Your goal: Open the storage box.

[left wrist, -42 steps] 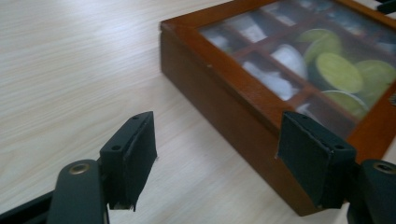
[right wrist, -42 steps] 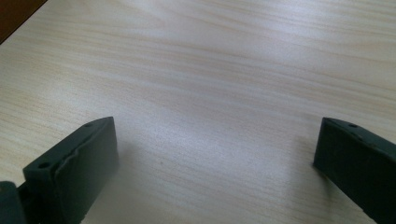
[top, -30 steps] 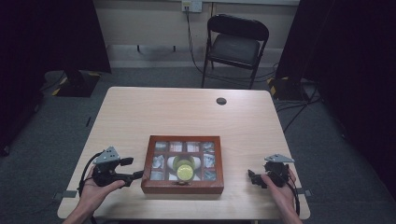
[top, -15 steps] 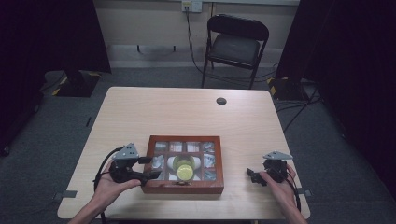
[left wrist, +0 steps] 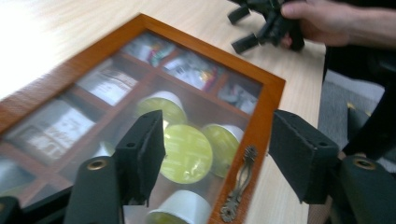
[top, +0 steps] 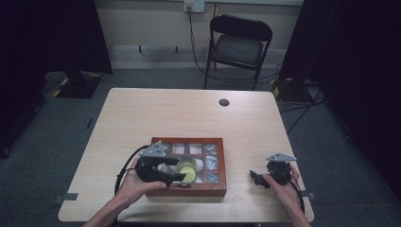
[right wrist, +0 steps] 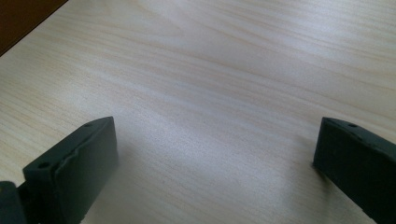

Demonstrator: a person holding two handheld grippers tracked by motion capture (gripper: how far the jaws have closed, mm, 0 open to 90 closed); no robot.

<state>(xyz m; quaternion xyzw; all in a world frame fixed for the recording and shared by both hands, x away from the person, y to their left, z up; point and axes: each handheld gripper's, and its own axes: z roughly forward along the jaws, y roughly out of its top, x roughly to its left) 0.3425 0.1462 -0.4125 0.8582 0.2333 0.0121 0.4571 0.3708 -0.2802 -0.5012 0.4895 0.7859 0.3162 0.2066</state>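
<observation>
Table (top: pixel 189 113), pale wood, carrying all that follows; it lies as it did a second ago. Wooden box (top: pixel 215 189) with a glass lid, near my edge of the table at the middle, unmoved; its compartments hold packets, and yellow-topped cups (left wrist: pixel 187 153) sit under the glass near the front rail. A brass handle (left wrist: pixel 238 182) is fixed to that front rail. My left tongs (top: pixel 177 176) stood on the bare table well left of the box a second ago; now they hang over the box's front left part, tips just beside the yellow cups as seen from above. Their jaws have just been closing, yet they stand spread, one over the glass and one past the front rail, with the rail and handle between them and neither pad pressing on anything. My right tongs (top: pixel 255 177) rest on the table right of the box, where they were before, jaws spread wide over bare wood.
</observation>
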